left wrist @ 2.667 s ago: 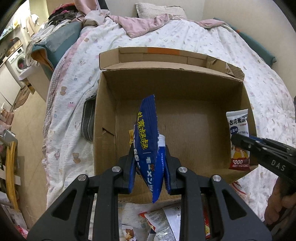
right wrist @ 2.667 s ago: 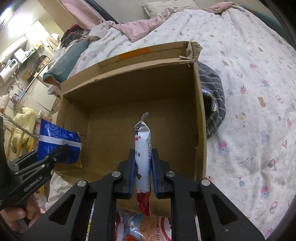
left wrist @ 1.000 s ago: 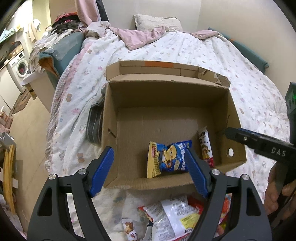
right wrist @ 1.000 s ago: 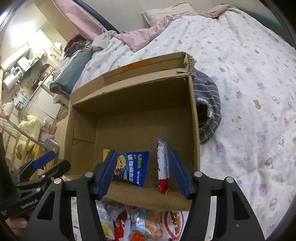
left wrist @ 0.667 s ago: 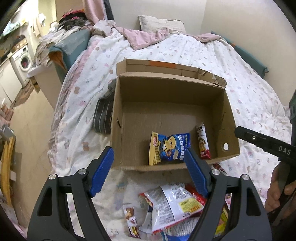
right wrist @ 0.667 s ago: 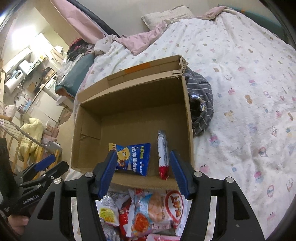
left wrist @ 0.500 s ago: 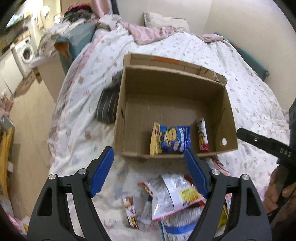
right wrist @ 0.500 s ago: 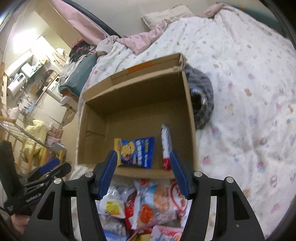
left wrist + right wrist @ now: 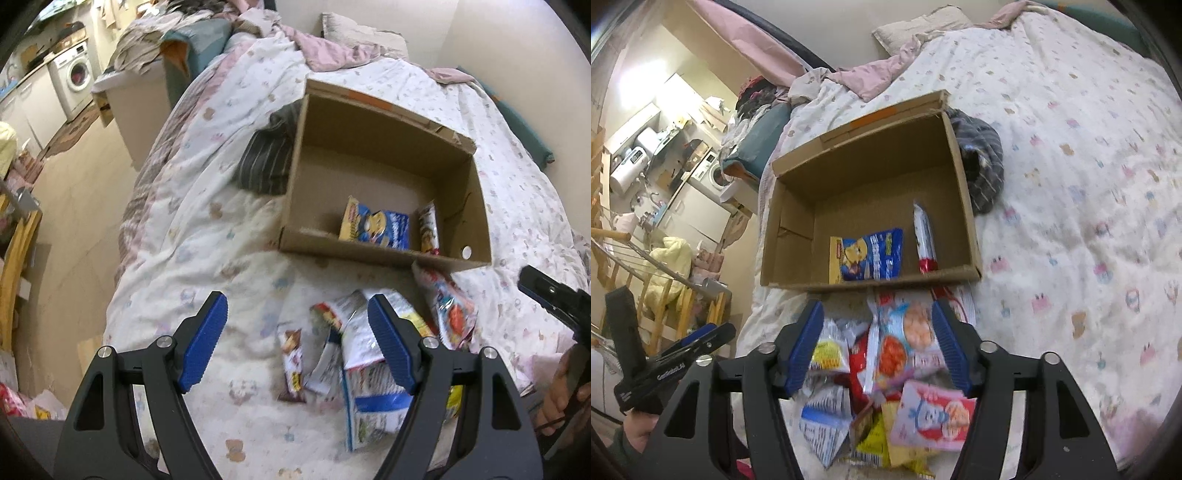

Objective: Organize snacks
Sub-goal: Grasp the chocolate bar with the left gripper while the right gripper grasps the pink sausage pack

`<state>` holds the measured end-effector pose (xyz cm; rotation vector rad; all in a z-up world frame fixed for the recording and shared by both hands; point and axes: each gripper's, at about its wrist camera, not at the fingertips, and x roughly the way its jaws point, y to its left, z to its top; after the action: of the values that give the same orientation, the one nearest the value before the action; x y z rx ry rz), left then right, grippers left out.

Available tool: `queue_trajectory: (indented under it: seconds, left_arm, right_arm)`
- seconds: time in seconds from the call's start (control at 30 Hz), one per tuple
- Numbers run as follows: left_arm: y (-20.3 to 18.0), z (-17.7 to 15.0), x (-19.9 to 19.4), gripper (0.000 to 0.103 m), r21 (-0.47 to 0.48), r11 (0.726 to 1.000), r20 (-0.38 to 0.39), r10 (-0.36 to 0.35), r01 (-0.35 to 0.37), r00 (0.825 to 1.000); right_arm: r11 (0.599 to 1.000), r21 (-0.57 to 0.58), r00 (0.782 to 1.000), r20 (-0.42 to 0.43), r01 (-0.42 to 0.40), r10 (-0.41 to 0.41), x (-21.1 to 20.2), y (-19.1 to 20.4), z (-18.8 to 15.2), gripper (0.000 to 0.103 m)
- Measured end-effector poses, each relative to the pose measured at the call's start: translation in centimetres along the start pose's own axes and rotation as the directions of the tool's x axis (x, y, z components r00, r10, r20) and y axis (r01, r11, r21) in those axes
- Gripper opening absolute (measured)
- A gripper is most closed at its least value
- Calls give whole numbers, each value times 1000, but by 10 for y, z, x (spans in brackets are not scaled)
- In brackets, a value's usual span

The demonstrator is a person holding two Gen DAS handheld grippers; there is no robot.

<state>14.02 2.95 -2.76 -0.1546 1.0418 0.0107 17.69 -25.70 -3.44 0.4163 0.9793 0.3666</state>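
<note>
Both grippers had drawn back from the open brown cardboard box (image 9: pixel 964 206), leaving the blue-and-yellow snack bag (image 9: pixel 866 254) inside. Left gripper (image 9: pixel 297 339) stood spread and empty; right gripper (image 9: pixel 877 343), jaws opening on nothing, hung directly over the loose pile of snack packets (image 9: pixel 886 387), nearer it.

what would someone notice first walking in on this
The open cardboard box on the floral bedspread, with only a blue snack bag and a slim red-tipped packet lying at its near wall. Next, the bright heap of snack packets just outside it, under the empty right gripper, whose jaws are opening.
</note>
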Motion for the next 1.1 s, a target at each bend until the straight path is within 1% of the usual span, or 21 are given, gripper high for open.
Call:
queue_trajectory:
  seconds: [0.07,0.17,0.23,0.3,0.37,0.43,0.47,0.5,0.53,0.57,0.67,0.7,0.73,0.77,0.8,0.87,0.9,0.97,1.0,1.03,1.1]
  left_arm:
    - [5,-5,2,76,-13,1000,-13,1,-1,1000]
    - [14,-11,8,76,-32,999,-39,17,-18,999]
    - [19,-14,15,76,-48,999,-70,18,-21,997]
    - [25,-17,26,75,-68,997,-116,17,-25,993]
    - [27,-21,36,73,-73,997,-159,23,-35,987]
    - [27,-25,47,64,-86,996,-202,12,-30,979]
    - [27,-27,53,59,-103,995,-231,-13,-11,973]
    - [26,-29,61,49,-118,993,-261,-39,8,965]
    - [25,-30,67,46,-122,992,-281,-45,11,959]
    - [23,-32,74,45,-127,992,-300,-49,11,953]
    - [20,-36,88,38,-130,992,-341,-43,-2,939]
    - [20,-37,90,32,-134,991,-349,-44,-3,936]
    - [21,-37,92,29,-138,990,-352,-41,-9,935]
    - [21,-37,94,29,-143,990,-357,-35,-17,933]
    - [21,-38,97,29,-145,989,-364,-35,-20,931]
    - [18,-39,102,23,-143,989,-378,-33,-23,925]
    - [15,-40,106,22,-135,991,-391,-31,-24,920]
    - [13,-41,110,21,-128,991,-403,-23,-32,915]
    - [11,-43,113,15,-125,992,-413,-20,-35,911]
    - [9,-44,115,14,-120,992,-424,-16,-39,906]
    - [6,-45,116,14,-107,993,-423,-2,-48,906]
  right_arm:
    - [1000,9,1000,-2,4,-4,-3,-3,-5,75]
    - [1000,21,1000,-13,14,-14,-4,-8,-13,76]
    - [999,29,999,-25,25,-24,-3,-12,-17,76]
    - [999,33,999,-35,36,-35,-2,-16,-22,76]
    - [999,33,998,-43,43,-41,-2,-19,-25,76]
    - [998,33,998,-43,47,-46,-3,-21,-27,76]
    - [998,35,998,-44,48,-46,-4,-22,-27,76]
    - [998,41,998,-47,46,-44,-5,-25,-28,76]
    - [998,48,998,-50,41,-39,-5,-27,-28,76]
    - [998,55,998,-54,39,-36,-5,-30,-28,76]
    - [997,65,997,-69,50,-45,-5,-38,-29,76]
    - [996,82,996,-84,46,-39,-4,-44,-31,76]
    - [995,97,995,-98,39,-29,-4,-48,-32,76]
    - [993,113,994,-111,30,-18,-3,-52,-34,78]
    - [991,134,992,-126,21,-4,-3,-58,-37,85]
    - [984,177,987,-160,9,20,0,-70,-42,90]
    - [982,191,984,-179,11,24,3,-73,-44,90]
    - [976,216,975,-222,29,20,9,-81,-50,90]
    - [972,234,970,-244,37,22,13,-86,-53,90]
    - [969,246,966,-256,36,29,15,-89,-55,90]
    - [965,261,958,-281,20,56,21,-90,-57,90]
